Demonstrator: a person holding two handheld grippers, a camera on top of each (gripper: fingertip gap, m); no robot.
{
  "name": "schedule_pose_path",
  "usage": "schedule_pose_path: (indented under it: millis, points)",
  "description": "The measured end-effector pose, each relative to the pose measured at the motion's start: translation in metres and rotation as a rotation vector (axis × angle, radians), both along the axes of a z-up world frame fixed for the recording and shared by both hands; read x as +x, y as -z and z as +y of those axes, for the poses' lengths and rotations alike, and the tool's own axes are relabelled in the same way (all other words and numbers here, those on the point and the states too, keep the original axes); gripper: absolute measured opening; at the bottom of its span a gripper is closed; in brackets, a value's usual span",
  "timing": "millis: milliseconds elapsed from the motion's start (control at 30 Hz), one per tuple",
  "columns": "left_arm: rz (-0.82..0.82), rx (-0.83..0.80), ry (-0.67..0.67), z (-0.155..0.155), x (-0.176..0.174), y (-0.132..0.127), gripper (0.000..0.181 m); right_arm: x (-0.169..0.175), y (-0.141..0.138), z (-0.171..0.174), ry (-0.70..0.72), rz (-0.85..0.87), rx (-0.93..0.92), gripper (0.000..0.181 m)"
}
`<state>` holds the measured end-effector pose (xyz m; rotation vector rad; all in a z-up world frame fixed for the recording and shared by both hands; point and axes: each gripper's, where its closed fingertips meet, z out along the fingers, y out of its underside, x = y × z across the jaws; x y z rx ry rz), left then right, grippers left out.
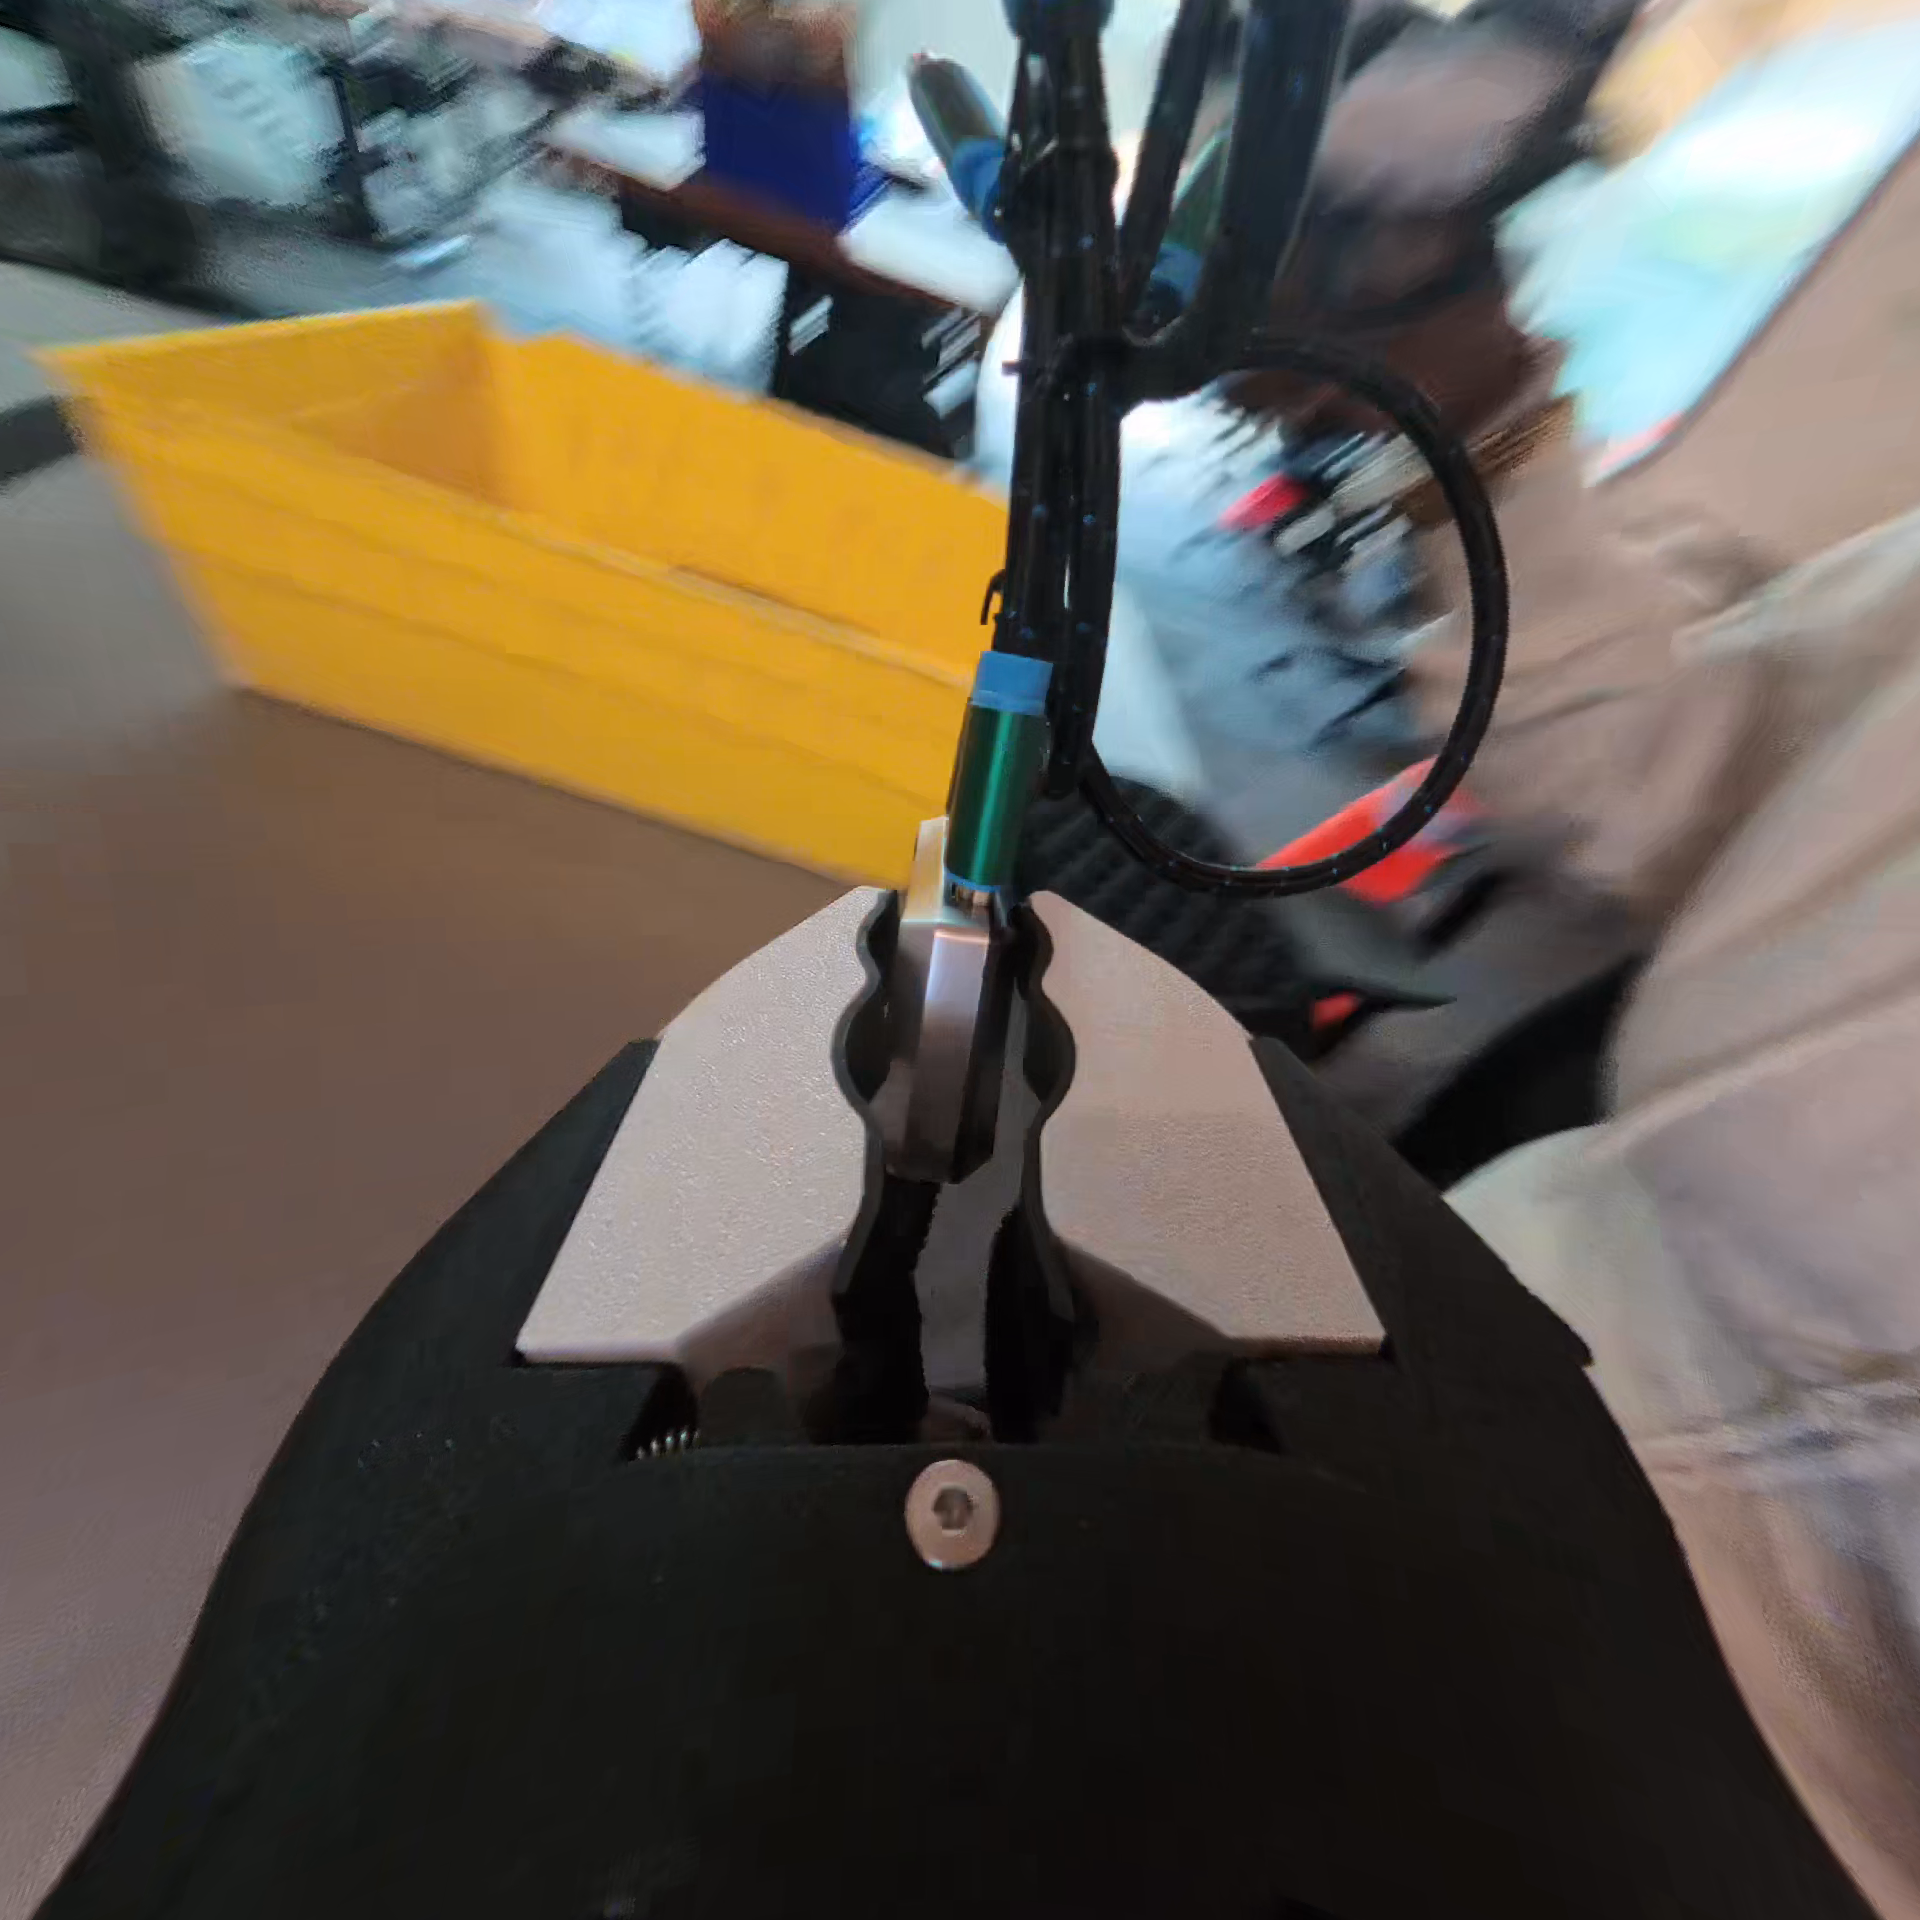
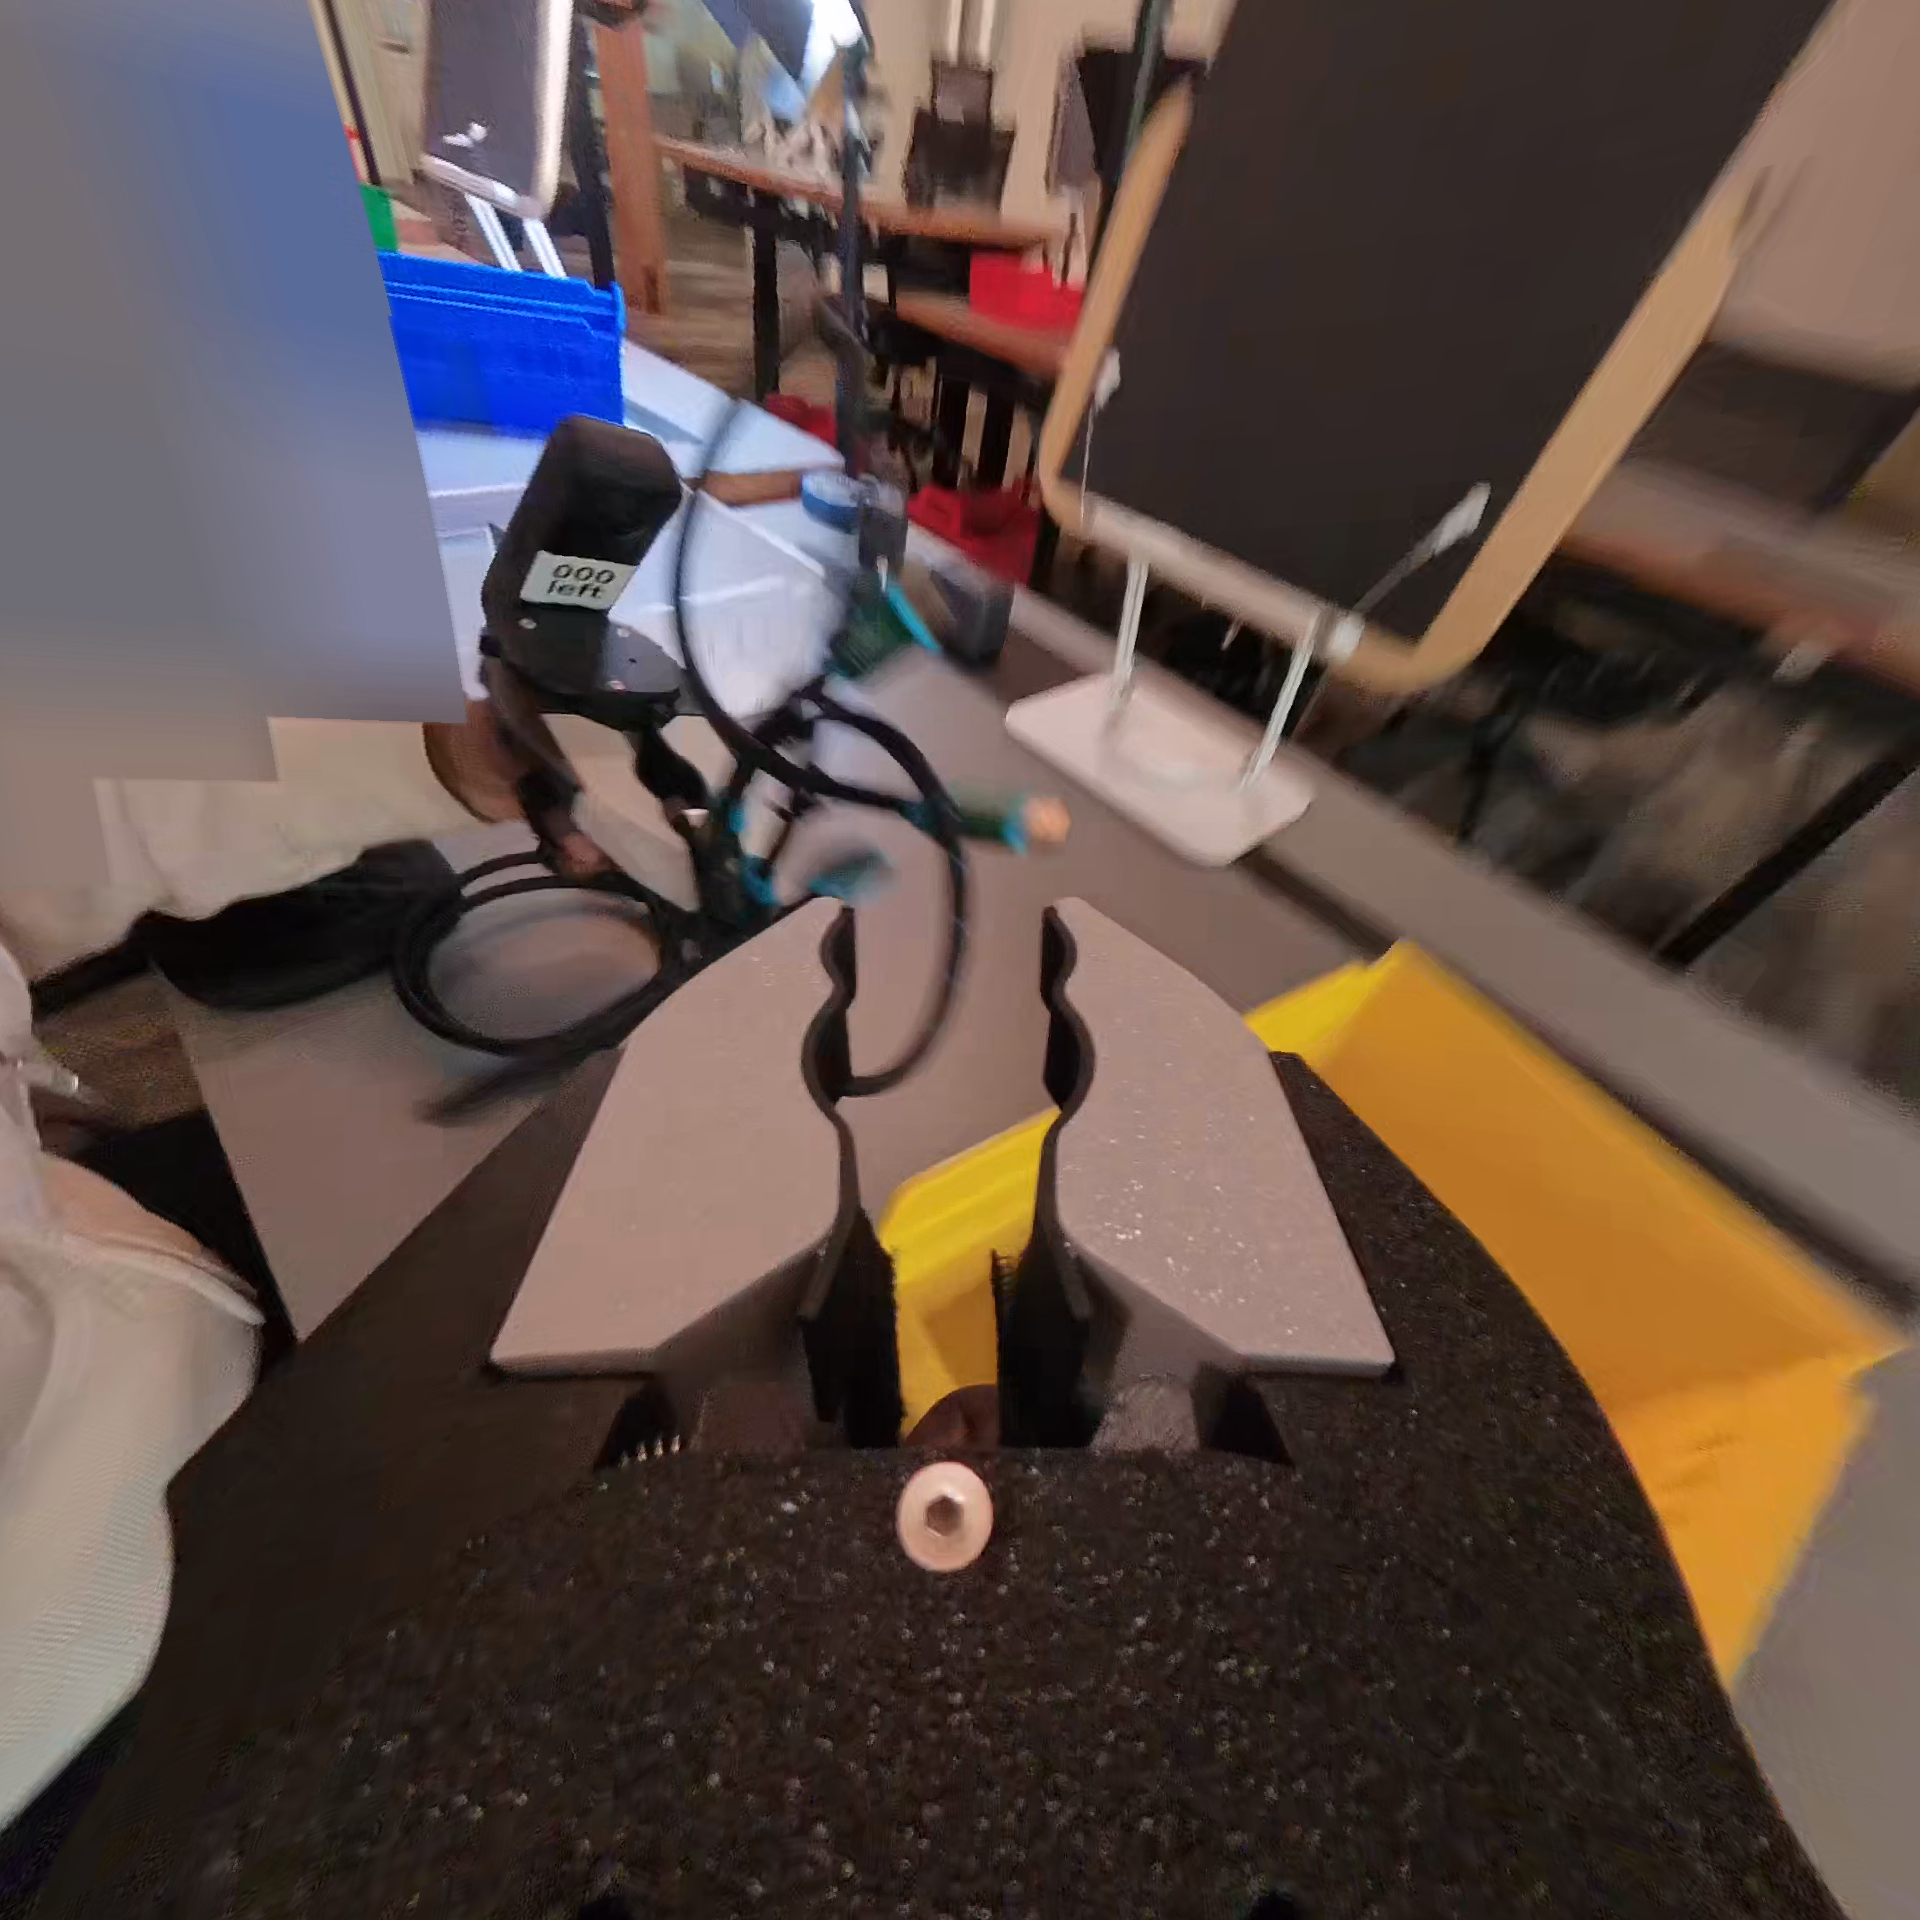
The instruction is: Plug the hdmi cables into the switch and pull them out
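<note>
My left gripper point(image 1: 951, 906) is shut on a flat silver switch point(image 1: 940, 1039), held edge-on between the pads. A green HDMI plug point(image 1: 995, 790) with a blue collar sits in the switch's top end. Black braided cables point(image 1: 1060, 436) run up from it and one loops to the right point(image 1: 1475, 623). My right gripper point(image 2: 945, 914) is open and empty, above the corner of a yellow bin point(image 2: 1507, 1195). In the right wrist view the left gripper's black body point(image 2: 582, 561) shows at the far left, with loose green plugs point(image 2: 997, 816) dangling from the cable bundle.
The yellow bin point(image 1: 540, 582) stands on the brown table to the left of the switch. A dark panel on a white stand point(image 2: 1164, 769) is at the back right. A black cable coil point(image 2: 499, 966) lies on the table. A blue bin point(image 2: 499, 343) is behind. A person's light sleeve point(image 1: 1714, 1039) is at the right.
</note>
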<state>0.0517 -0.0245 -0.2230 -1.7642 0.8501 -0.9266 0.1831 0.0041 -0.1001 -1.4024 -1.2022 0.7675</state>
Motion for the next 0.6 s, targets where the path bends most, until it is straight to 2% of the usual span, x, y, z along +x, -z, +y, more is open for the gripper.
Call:
schedule_pose_path:
  millis: [67, 100, 200, 267, 333, 400, 500, 600]
  points:
    - [0.35, 0.105, -0.179, 0.017, -0.03, 0.009, 0.021, -0.002, -0.027, -0.033, -0.076, -0.037, 0.199, 0.019]
    - [0.494, 0.142, -0.246, 0.022, -0.043, 0.014, 0.021, -0.013, -0.028, -0.051, -0.126, -0.081, 0.264, 0.017]
    - [0.74, 0.195, -0.318, 0.022, -0.058, 0.037, 0.021, -0.071, 0.01, -0.096, -0.304, -0.208, 0.272, 0.017]
    - [0.746, 0.19, -0.308, 0.015, -0.053, 0.053, 0.021, -0.116, 0.051, -0.11, -0.356, -0.194, 0.19, 0.02]
    - [0.683, 0.199, -0.311, 0.006, -0.046, 0.059, 0.021, -0.147, 0.091, -0.092, -0.263, -0.184, 0.165, 0.021]
    - [0.673, 0.243, -0.344, -0.001, -0.047, 0.06, 0.021, -0.161, 0.119, -0.068, -0.177, -0.194, 0.223, 0.019]
    - [0.765, 0.343, -0.415, -0.005, -0.053, 0.062, 0.021, -0.167, 0.147, -0.057, -0.124, -0.376, 0.529, 0.023]
    - [0.875, 0.416, -0.46, -0.006, -0.053, 0.065, 0.021, -0.164, 0.152, -0.047, -0.061, -0.547, 0.921, 0.026]
